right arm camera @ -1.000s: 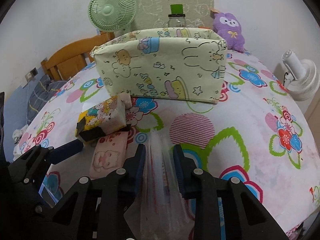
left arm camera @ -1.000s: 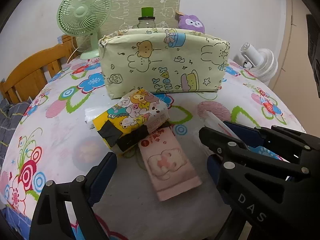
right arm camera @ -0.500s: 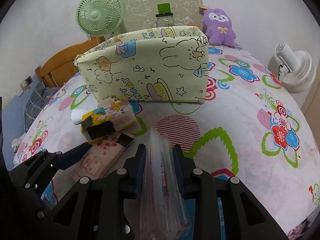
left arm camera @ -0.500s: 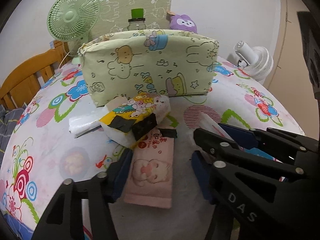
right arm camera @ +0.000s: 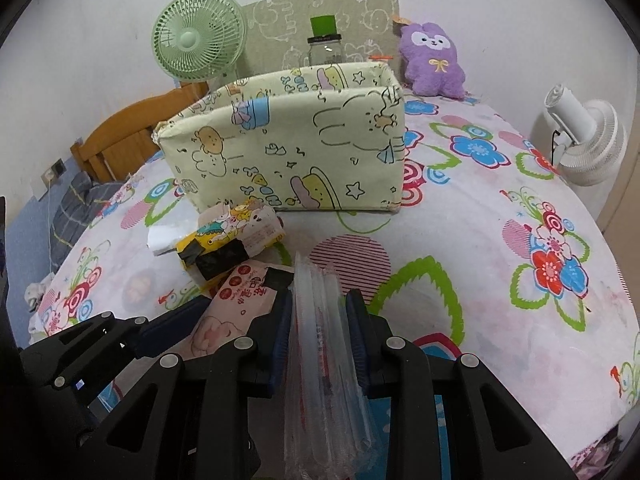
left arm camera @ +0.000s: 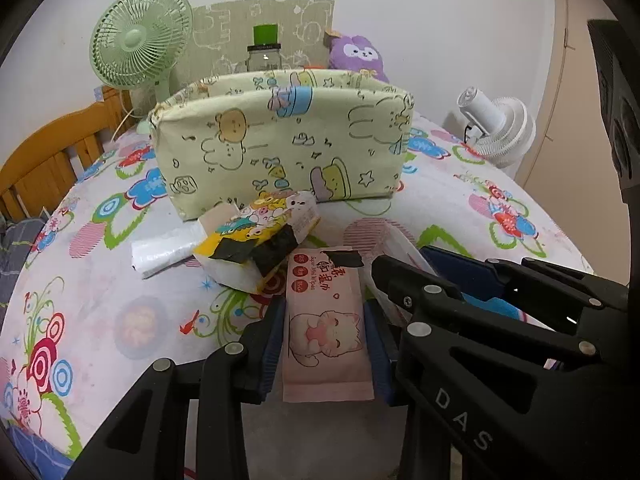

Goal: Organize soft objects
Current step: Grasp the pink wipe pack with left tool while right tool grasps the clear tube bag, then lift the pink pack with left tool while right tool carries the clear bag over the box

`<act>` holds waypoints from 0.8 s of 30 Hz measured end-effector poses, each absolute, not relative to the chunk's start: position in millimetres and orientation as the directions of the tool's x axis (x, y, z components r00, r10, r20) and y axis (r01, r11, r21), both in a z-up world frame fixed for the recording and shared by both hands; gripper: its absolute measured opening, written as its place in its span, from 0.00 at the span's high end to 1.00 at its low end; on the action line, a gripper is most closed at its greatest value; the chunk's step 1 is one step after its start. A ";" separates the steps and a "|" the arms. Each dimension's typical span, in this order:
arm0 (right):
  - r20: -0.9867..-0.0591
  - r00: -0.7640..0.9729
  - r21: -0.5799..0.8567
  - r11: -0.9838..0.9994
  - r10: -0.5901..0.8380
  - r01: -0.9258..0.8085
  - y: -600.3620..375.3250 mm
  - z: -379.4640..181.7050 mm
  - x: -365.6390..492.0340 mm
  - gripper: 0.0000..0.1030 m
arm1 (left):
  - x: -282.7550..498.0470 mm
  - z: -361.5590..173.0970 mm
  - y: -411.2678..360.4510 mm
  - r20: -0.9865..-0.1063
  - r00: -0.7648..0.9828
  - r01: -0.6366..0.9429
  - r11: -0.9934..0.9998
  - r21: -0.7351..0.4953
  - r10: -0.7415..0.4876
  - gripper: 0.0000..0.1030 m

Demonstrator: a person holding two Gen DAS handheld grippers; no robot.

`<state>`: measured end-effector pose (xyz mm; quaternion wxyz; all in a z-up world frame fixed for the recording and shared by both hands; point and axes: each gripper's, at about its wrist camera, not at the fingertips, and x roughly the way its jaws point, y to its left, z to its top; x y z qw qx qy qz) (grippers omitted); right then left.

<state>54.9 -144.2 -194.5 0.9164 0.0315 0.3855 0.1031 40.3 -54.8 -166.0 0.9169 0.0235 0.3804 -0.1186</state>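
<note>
My left gripper (left arm camera: 325, 334) is shut on a pink wet-wipes pack (left arm camera: 325, 320) lying flat on the flowered tablecloth. The pack also shows in the right wrist view (right arm camera: 236, 300). My right gripper (right arm camera: 320, 320) is shut on a clear plastic packet (right arm camera: 322, 344), held upright just right of the pink pack. A yellow cartoon tissue pack (left arm camera: 260, 236) with black tape lies just beyond, on a white packet (left arm camera: 164, 250). A pale green cartoon fabric bin (left arm camera: 280, 140) stands open behind them; it also shows in the right wrist view (right arm camera: 288, 148).
A green fan (left arm camera: 136, 44), a glass jar with a green lid (left arm camera: 264, 52) and a purple plush (right arm camera: 434, 60) stand behind the bin. A white fan (right arm camera: 584, 140) is at the right table edge. A wooden chair back (left arm camera: 44, 160) is at the left.
My left gripper moved forward over the pink pack and closed on its sides. My right gripper kept hold of the clear packet and shifted slightly toward the bin.
</note>
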 end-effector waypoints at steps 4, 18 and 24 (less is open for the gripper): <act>-0.687 0.697 0.134 0.978 0.208 -0.160 -145.5 -186.1 49.5 0.70 | 35.8 -158.1 -55.8 -0.689 0.696 0.234 0.971 -0.049 -0.202 0.62; -0.636 0.743 0.137 0.978 0.210 -0.159 -151.7 -155.3 37.3 0.73 | 28.0 -129.2 -59.0 -0.641 0.739 0.229 0.972 -0.047 -0.205 0.62; -0.627 0.749 0.134 0.977 0.215 -0.169 -150.9 -144.4 36.7 0.73 | 29.6 -121.2 -56.1 -0.638 0.745 0.212 0.976 -0.052 -0.196 0.62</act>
